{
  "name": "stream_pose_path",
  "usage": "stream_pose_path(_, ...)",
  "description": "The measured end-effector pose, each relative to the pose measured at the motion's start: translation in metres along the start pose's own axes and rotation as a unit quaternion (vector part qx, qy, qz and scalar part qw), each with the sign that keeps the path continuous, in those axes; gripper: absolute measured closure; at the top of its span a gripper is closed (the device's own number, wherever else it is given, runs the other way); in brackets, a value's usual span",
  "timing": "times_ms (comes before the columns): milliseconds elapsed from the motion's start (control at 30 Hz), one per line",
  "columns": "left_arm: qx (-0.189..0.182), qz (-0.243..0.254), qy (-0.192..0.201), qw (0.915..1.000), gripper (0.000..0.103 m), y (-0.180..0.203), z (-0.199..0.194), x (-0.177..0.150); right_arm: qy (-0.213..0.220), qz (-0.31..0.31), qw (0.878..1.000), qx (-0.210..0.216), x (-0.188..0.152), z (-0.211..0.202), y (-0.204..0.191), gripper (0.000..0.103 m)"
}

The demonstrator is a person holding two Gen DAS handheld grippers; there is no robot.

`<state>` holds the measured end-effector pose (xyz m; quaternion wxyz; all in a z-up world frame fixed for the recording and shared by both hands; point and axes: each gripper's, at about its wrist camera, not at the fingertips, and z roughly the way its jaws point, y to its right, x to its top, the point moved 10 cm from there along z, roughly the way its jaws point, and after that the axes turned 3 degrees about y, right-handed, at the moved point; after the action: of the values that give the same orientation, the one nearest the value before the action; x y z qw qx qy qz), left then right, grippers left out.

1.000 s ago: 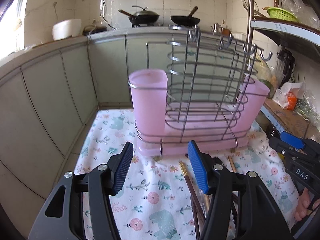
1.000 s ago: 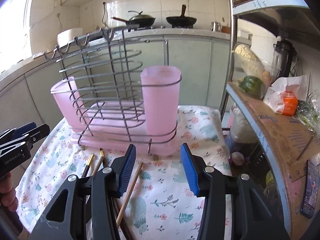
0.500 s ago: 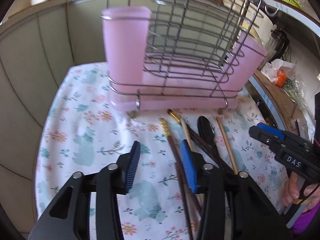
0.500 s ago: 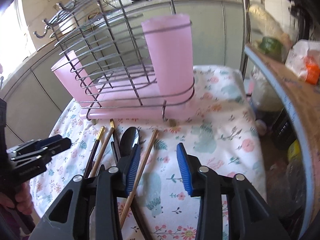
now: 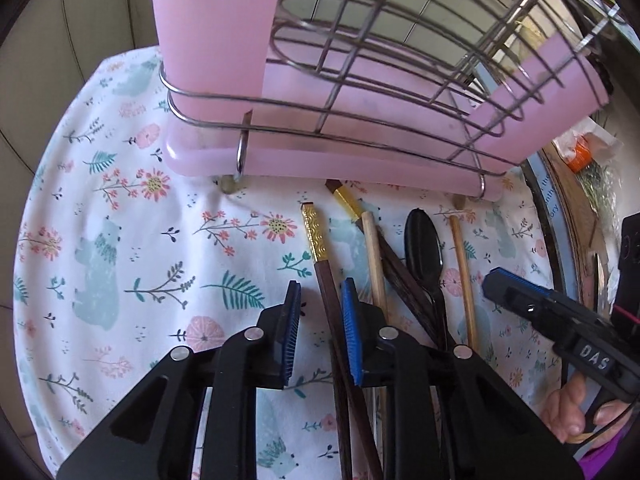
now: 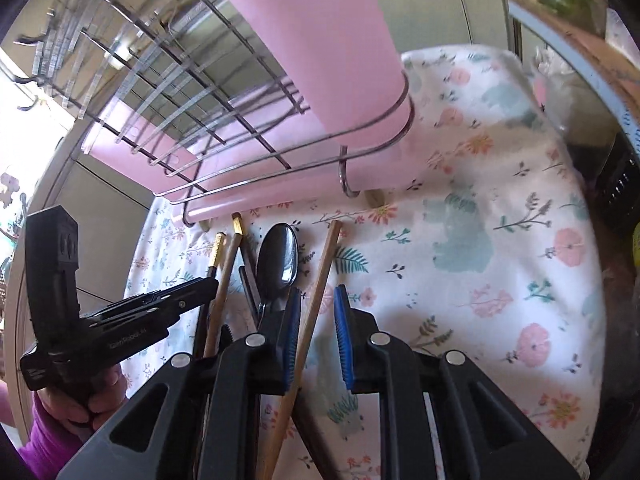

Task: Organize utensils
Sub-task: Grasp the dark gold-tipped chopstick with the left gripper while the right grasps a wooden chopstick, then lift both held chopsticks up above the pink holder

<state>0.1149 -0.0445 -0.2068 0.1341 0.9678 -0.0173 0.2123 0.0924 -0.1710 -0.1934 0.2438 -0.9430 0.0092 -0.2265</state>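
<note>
A: Where are the utensils?

B: On the floral tablecloth (image 5: 132, 240), just near of the pink plastic drainer in its wire rack (image 5: 360, 128): a dark chopstick with a gold end (image 5: 320, 264), a black spoon (image 5: 424, 252) and a pale wooden chopstick (image 6: 320, 280).

A: The claws?

B: The left gripper (image 5: 320, 312) has just been narrowing, the dark chopstick between its blue pads, not visibly pressed. The right gripper (image 6: 316, 320), likewise narrowing, straddles the pale chopstick; contact unclear.
</note>
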Motion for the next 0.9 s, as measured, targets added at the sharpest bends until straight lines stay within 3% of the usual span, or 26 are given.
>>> stream_pose_path(100, 0.003, 0.005, 0.000, 1.0000, 0.083, -0.001, 0.004, 0.003, -0.021, 0.002, 1.000, -0.009, -0.001, 0.016, 0.001, 0.086)
stream_pose_path(167, 0.004, 0.005, 0.000, 1.0000, 0.091, -0.003, 0.004, 0.005, -0.026, 0.005, 1.000, -0.014, 0.000, 0.023, 0.002, 0.086)
stream_pose_path(233, -0.006, -0.003, -0.003, 1.0000, 0.092, -0.005, 0.003, 0.007, -0.024, 0.003, 1.000, -0.017, 0.001, 0.024, 0.002, 0.087)
stream_pose_path(267, -0.013, -0.007, -0.004, 0.9999, 0.093, -0.006, 0.000, 0.007, -0.024, 0.002, 1.000, -0.017, 0.002, 0.024, 0.002, 0.093)
stream_pose_path(433, -0.030, -0.007, 0.011, 0.9994, 0.094, -0.020, -0.026, 0.006, -0.019, 0.015, 1.000, -0.005, 0.000, 0.018, 0.005, 0.097)
stream_pose_path(667, -0.054, -0.004, 0.046, 0.9974, 0.096, -0.027, -0.063, 0.006, 0.025, 0.027, 0.999, 0.023, 0.000, -0.024, 0.006, 0.097)
stream_pose_path(900, -0.073, 0.005, 0.101, 0.9922, 0.096, -0.032, -0.114, 0.008, 0.104, 0.012, 0.994, 0.040, 0.013, -0.072, -0.007, 0.097)
